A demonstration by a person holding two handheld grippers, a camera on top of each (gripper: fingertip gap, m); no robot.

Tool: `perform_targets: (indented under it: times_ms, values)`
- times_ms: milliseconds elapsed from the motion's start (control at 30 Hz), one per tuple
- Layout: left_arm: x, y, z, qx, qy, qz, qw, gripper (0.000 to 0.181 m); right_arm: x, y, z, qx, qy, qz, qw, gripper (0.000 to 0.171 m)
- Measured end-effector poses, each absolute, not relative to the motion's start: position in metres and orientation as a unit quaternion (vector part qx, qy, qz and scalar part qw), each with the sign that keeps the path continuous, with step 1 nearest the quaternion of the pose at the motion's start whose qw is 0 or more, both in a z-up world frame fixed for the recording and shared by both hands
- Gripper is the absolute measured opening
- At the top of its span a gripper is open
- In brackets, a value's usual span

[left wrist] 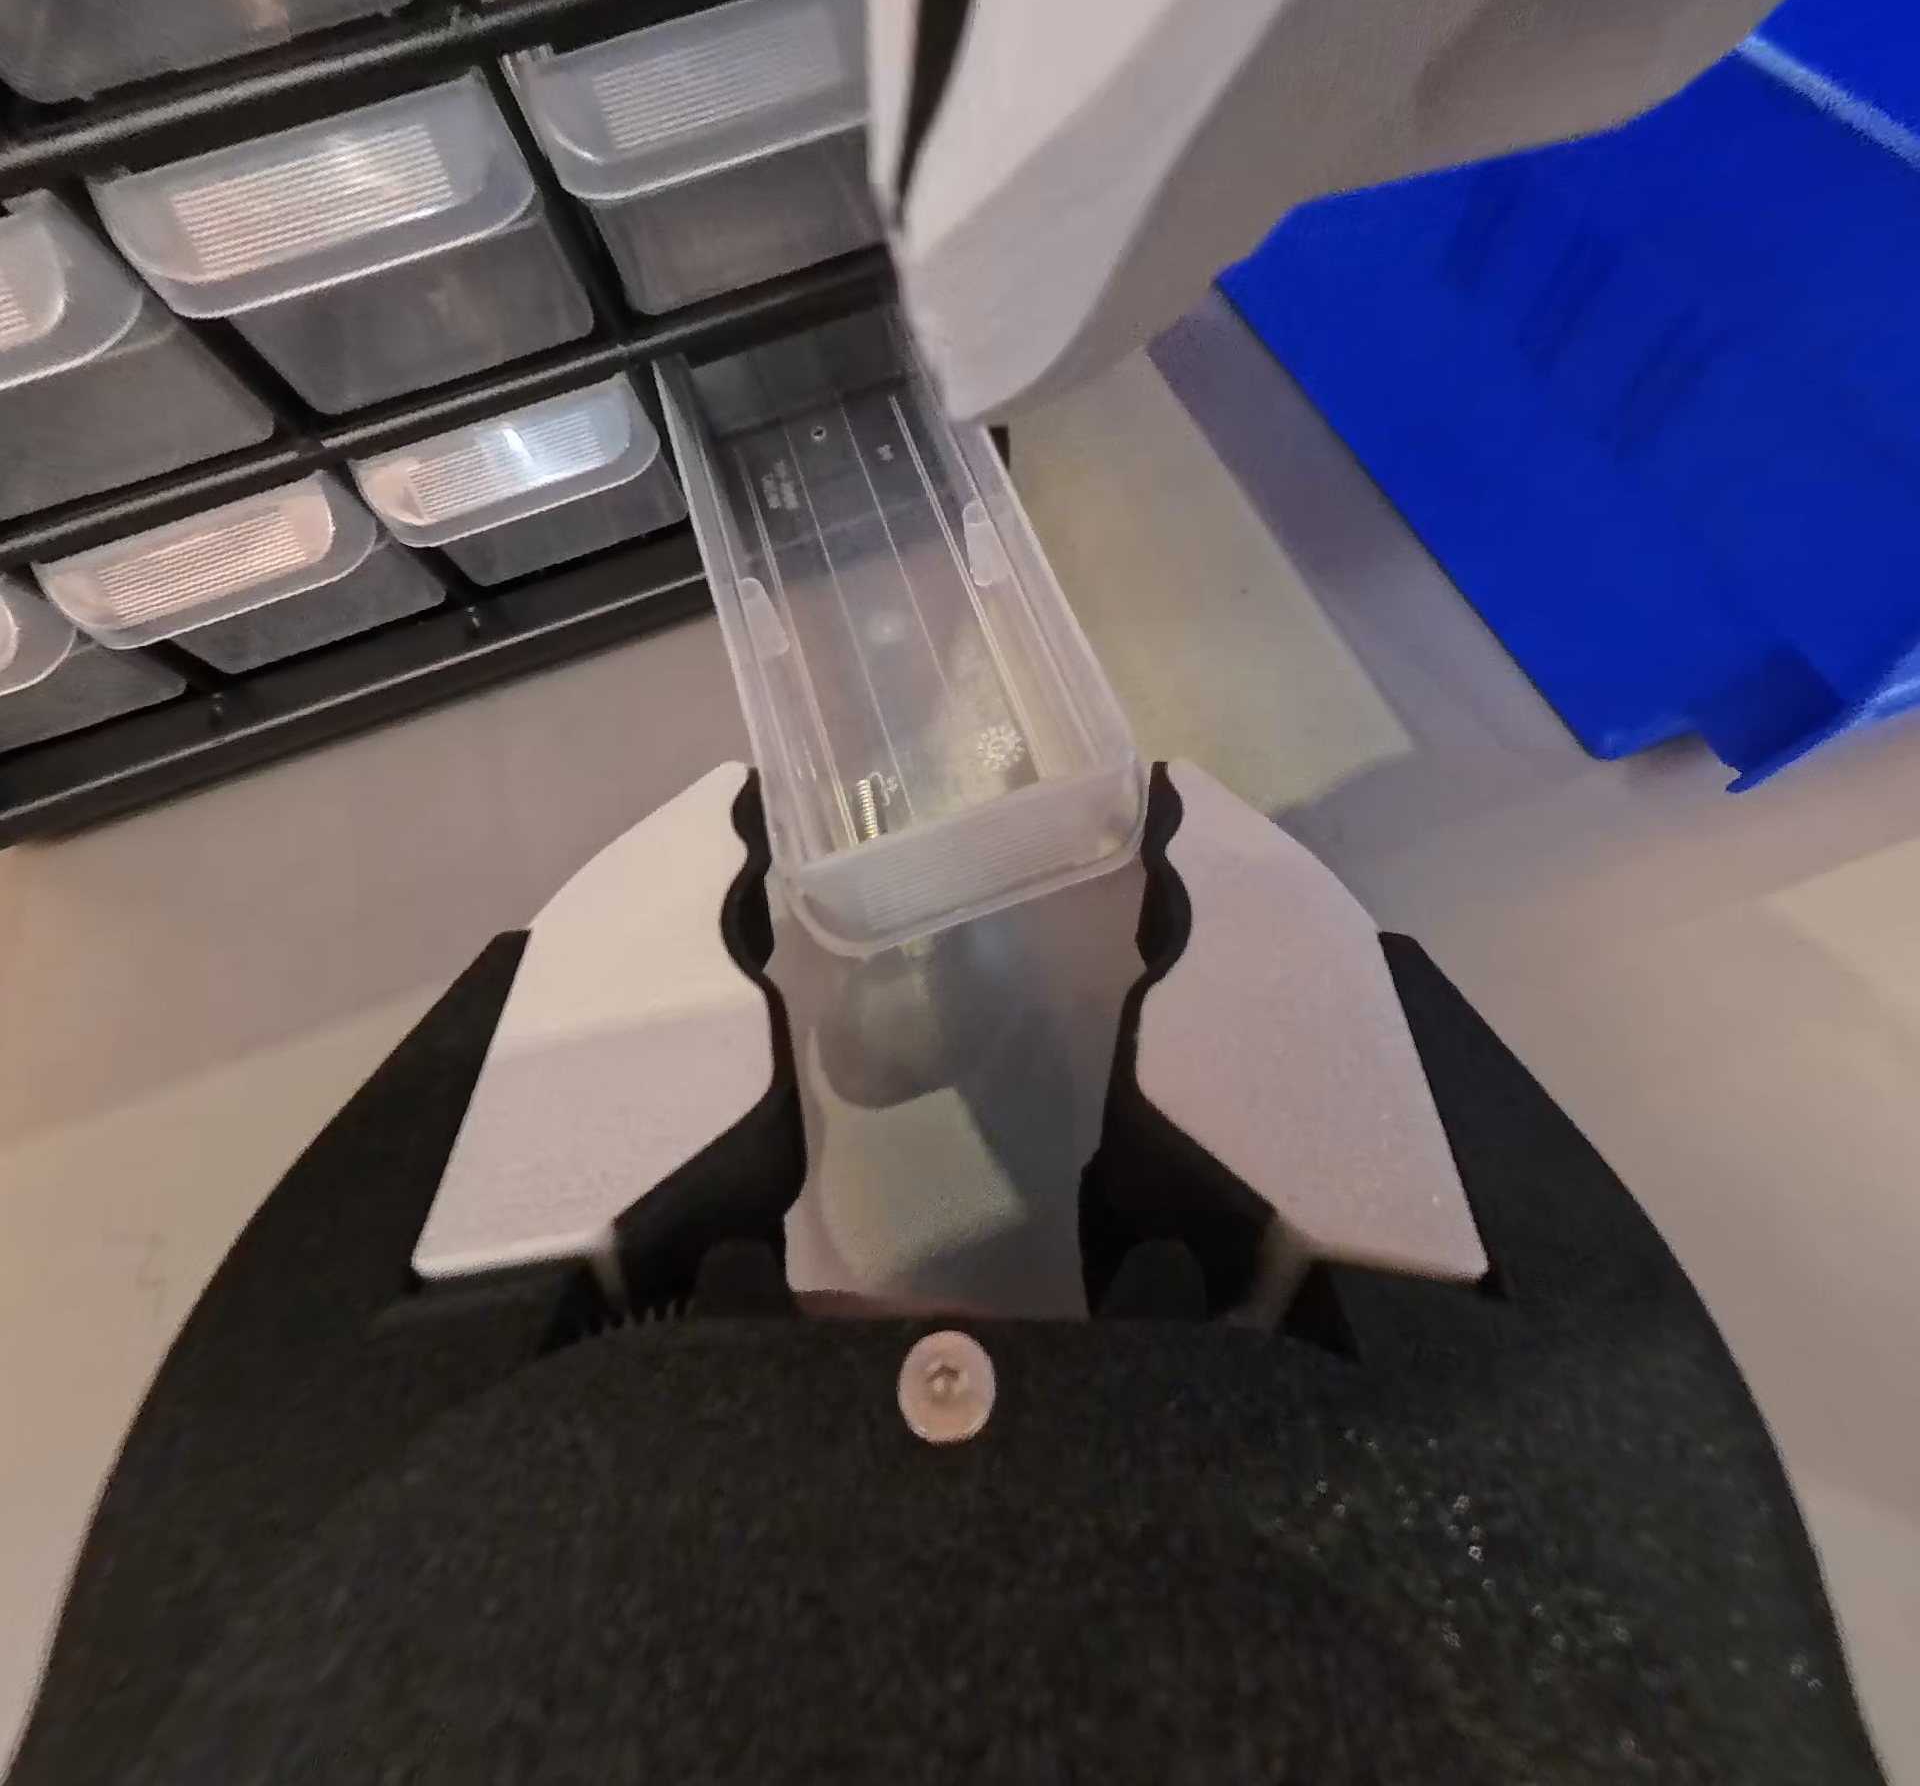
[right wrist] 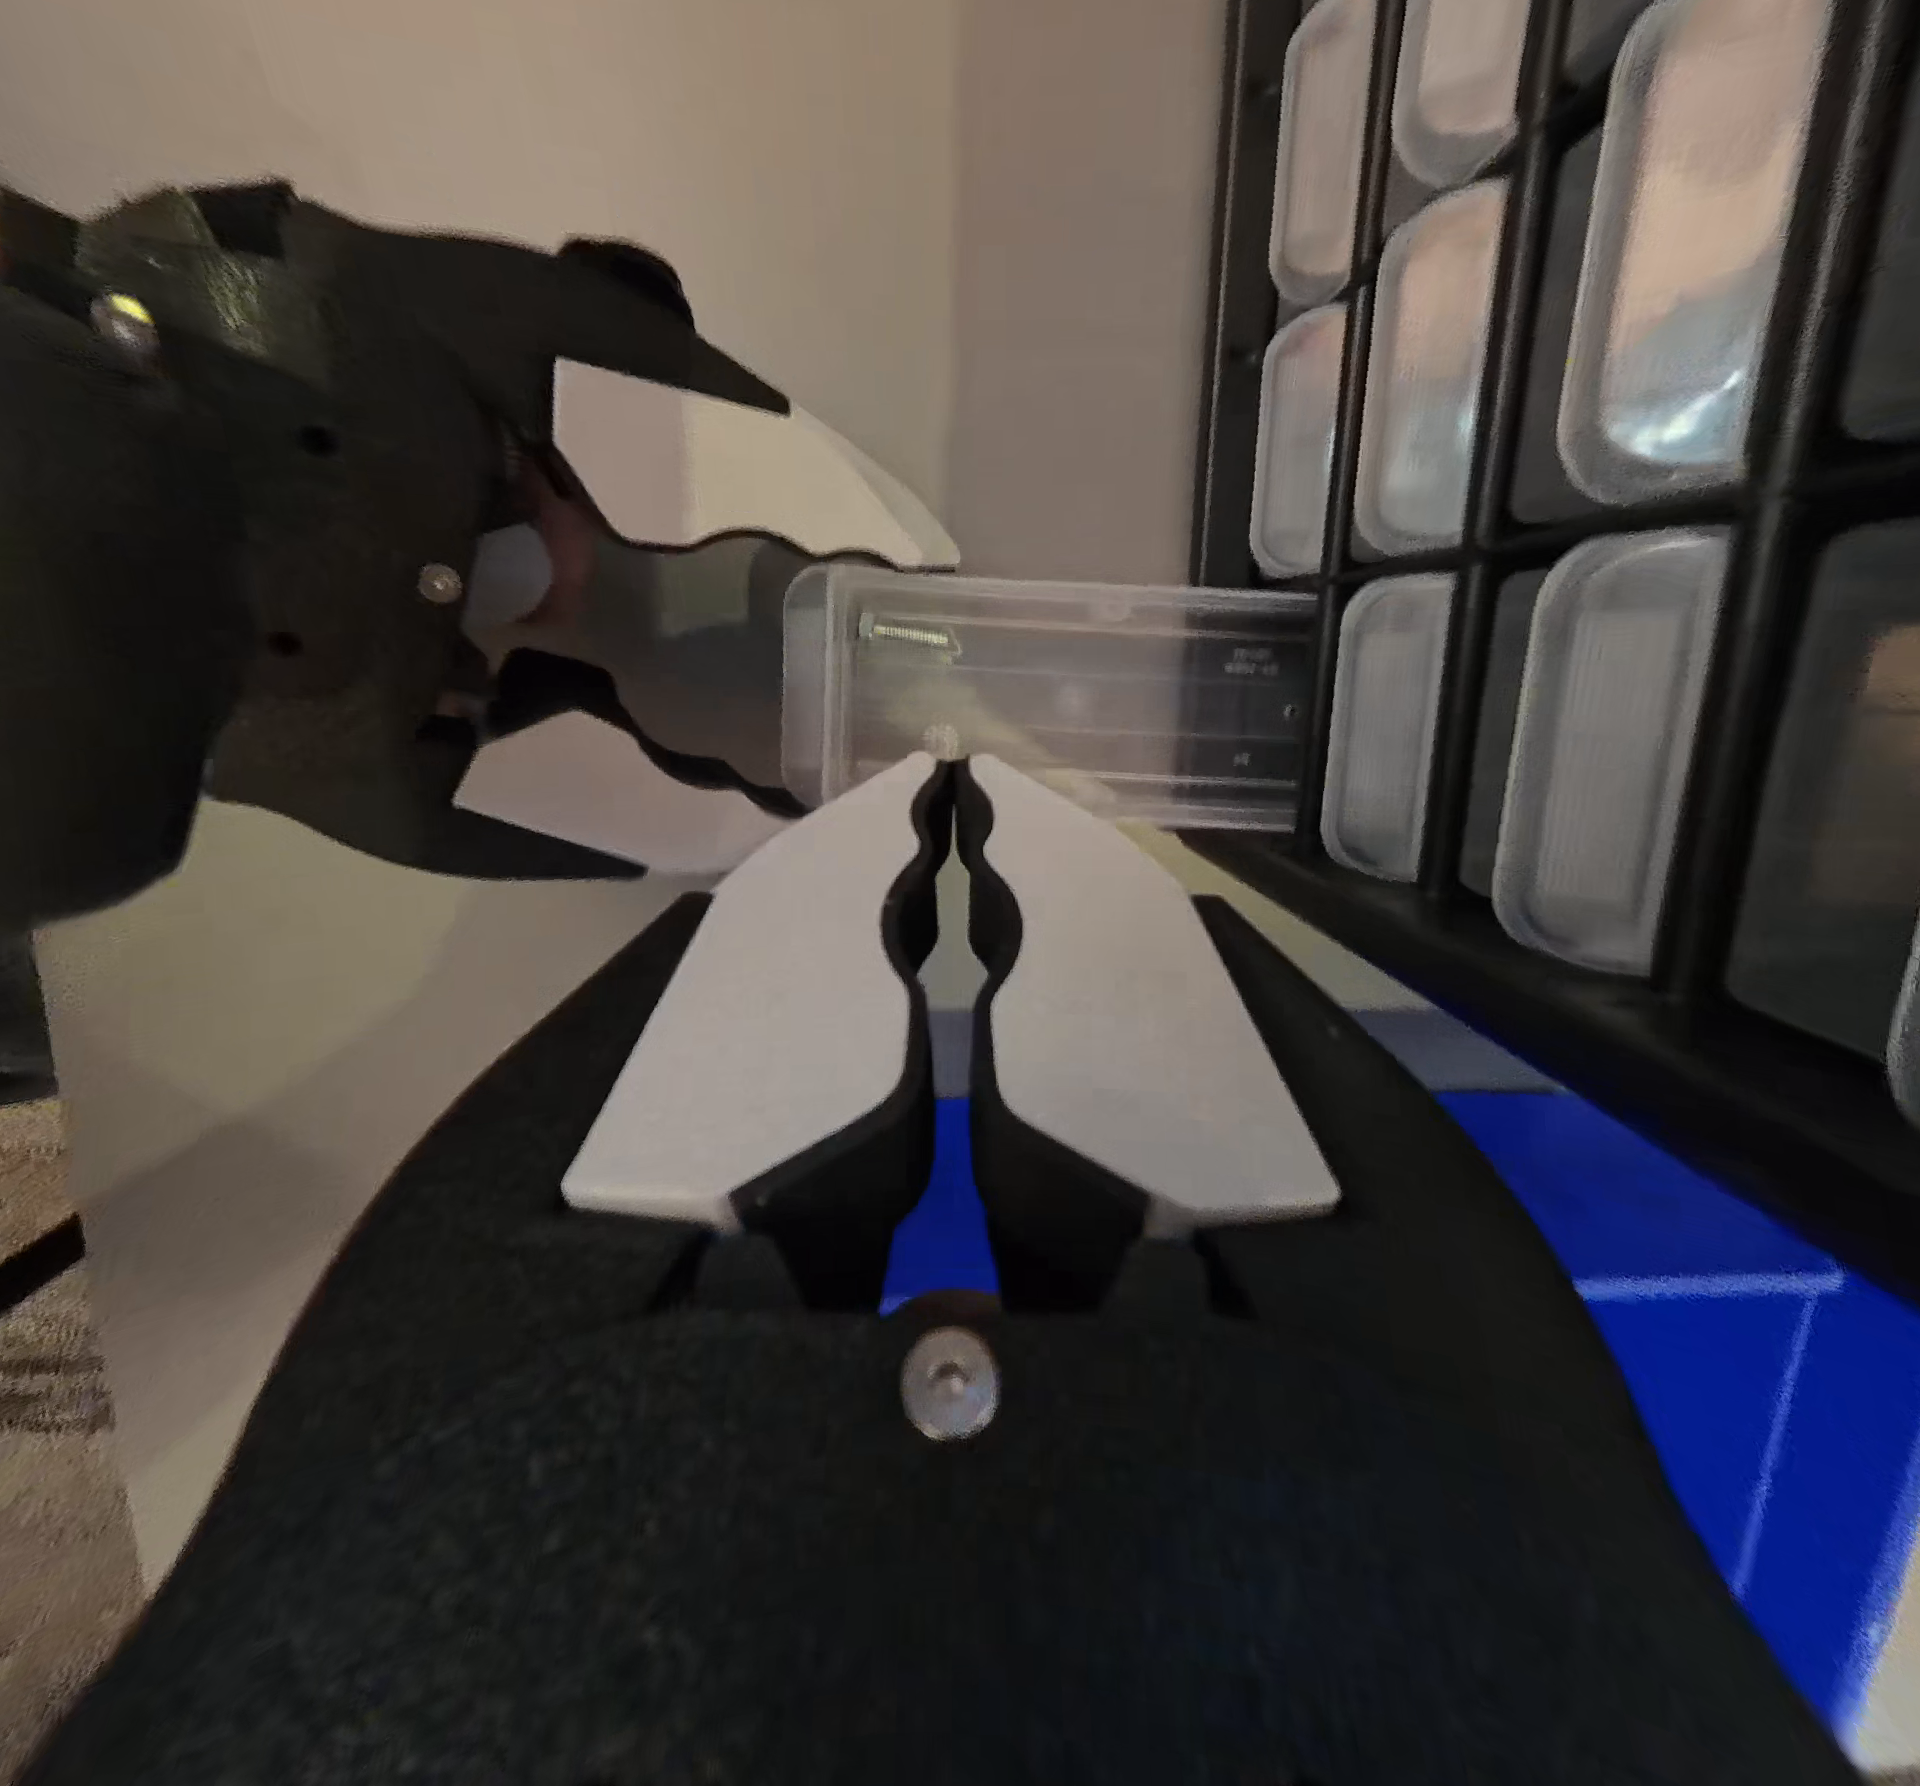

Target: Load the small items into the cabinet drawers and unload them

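A clear plastic drawer is pulled far out of the bottom row of the black cabinet. My left gripper straddles the drawer's front end, with a pad against each side wall. A small metal screw lies in the drawer's front left corner, and a small round toothed piece lies near its right wall. In the right wrist view, my right gripper is shut, its tips over the drawer beside the round piece. The screw and the left gripper show there too.
A blue bin stands right of the drawer, below my right gripper. The cabinet's other clear drawers are pushed in. The pale table top runs in front of the cabinet. The right gripper's white finger hangs over the drawer's back. There is about 7 cm between the tips of the two grippers.
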State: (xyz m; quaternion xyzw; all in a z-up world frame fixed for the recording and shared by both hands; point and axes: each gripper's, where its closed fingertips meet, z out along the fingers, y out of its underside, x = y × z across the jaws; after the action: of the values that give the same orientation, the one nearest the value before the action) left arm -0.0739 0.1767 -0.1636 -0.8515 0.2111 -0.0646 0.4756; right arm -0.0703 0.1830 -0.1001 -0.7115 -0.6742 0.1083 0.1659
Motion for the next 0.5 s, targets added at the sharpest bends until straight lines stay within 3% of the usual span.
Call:
perform_targets:
  times_ms: [267,500]
  values:
    - [-0.074,0.175,-0.161,-0.846,0.220,-0.054,0.483,0.069,-0.081,0.176,-0.155,-0.704,-0.703,0.091,0.051,0.015]
    - [-0.075,0.172,-0.164,-0.847,0.226,-0.049,0.479,0.068,-0.072,0.175,-0.172,-0.688,-0.723,0.054,-0.025,0.013]
